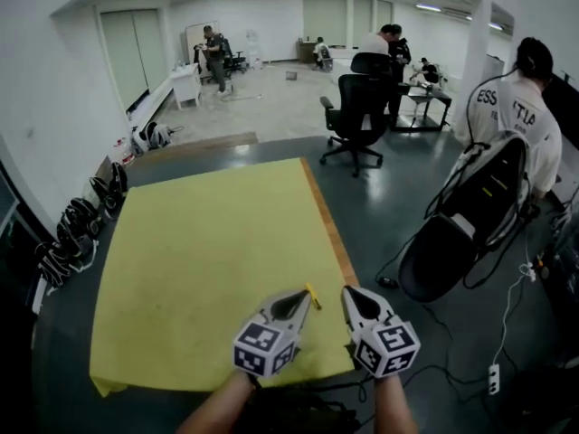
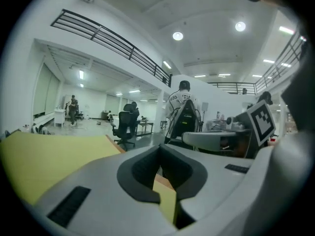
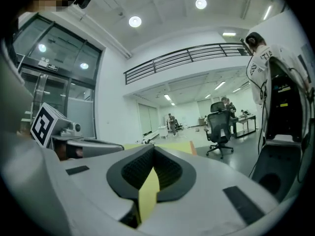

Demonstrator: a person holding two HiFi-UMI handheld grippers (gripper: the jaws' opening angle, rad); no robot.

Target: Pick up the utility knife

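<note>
Two shut tools are hovering at the near edge of the yellow counter, with the knife between their tips.

The left tool (image 1: 299,300) and the right tool (image 1: 349,296) are both keeping their jaws pressed together with nothing gripped, and are pointing out across the counter (image 1: 199,242). The utility knife (image 1: 313,297), small and yellow, is lying on the counter near its right-hand edge, just beside the left tool's tip; whether they touch cannot be told. A black office chair (image 1: 357,116) is standing on the floor beyond.

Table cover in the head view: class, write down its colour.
The table cover is plain yellow; the head view shows it best.
</note>
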